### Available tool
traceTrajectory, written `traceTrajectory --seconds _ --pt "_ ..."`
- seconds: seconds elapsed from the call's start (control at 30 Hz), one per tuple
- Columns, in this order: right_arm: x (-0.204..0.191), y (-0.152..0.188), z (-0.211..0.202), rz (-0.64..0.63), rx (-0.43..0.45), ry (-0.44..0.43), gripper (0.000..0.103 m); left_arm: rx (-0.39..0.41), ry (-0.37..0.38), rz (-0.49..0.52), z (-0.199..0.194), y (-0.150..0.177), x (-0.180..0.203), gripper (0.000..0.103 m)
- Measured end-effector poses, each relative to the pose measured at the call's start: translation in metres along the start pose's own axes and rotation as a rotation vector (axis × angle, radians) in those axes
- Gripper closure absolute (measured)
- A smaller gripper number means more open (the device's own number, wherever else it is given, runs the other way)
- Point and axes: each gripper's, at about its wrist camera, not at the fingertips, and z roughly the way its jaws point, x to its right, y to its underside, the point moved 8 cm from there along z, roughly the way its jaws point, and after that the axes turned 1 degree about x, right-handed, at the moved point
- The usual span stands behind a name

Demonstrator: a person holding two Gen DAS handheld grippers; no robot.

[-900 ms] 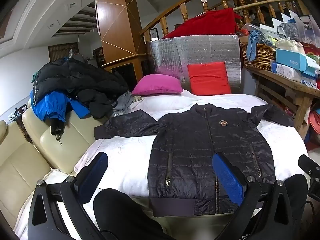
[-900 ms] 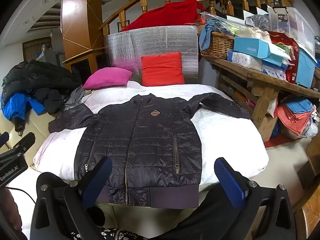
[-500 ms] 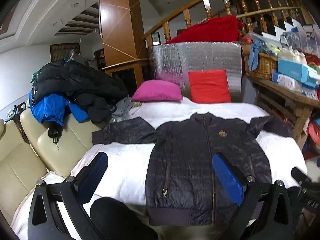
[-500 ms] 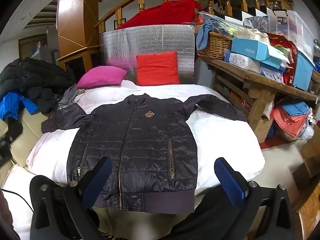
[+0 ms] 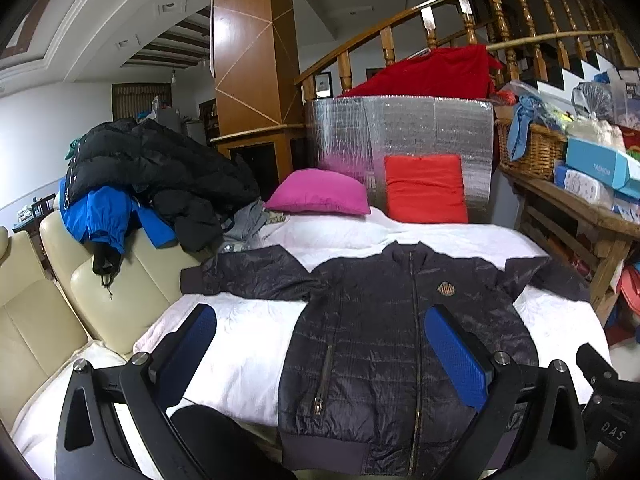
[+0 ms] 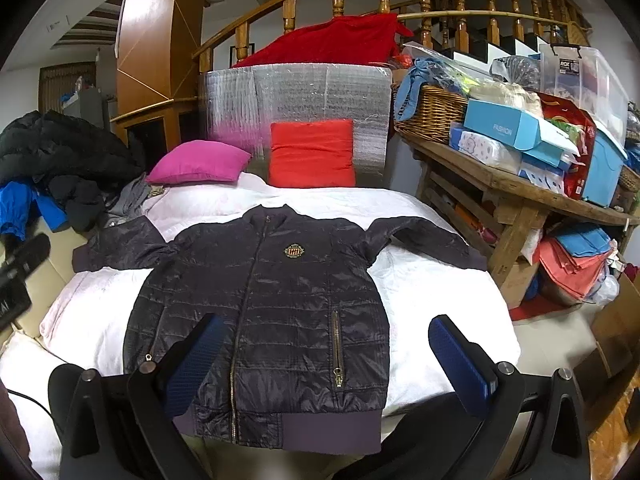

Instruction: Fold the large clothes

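You've edged both views closer to the dark quilted zip jacket point(image 5: 400, 344) point(image 6: 264, 312); left gripper point(image 5: 320, 350) and right gripper point(image 6: 324, 364) hover near its hem, jaws wide apart, empty.

Dark quilted jacket point(image 6: 272, 300) flat on white bed, zipped, sleeves outspread.

Jacket point(image 6: 272, 304): hem edge partly hidden behind the right gripper's point(image 6: 324, 364) blue pads; far sleeve cuff drops out of sight over the white bedding point(image 6: 432, 300). Chest badge point(image 6: 293, 251) too small to read. Lettering on the neighbouring gripper point(image 5: 612, 412) cut off by the picture's edge.
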Motion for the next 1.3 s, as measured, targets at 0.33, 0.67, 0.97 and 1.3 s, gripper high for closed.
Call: traceTrajectory --seconds 0.33,0.67,0.97,1.3 --pt "0.002 0.008 0.001 0.017 0.001 -0.002 0.0 -0.041 0.003 -0.008 0.007 0.018 0.003 0.0" --pt "-0.002 0.008 -0.002 0.006 0.008 0.002 0.0 -0.047 0.002 -0.013 0.009 0.019 0.0 0.0" --pt "-0.001 0.008 -0.003 0.005 0.011 0.009 0.0 -0.055 0.008 -0.003 0.011 0.021 0.003 0.0" --pt "0.003 0.007 -0.004 0.008 0.016 0.018 0.0 -0.058 0.013 0.001 0.011 0.022 0.004 0.0"
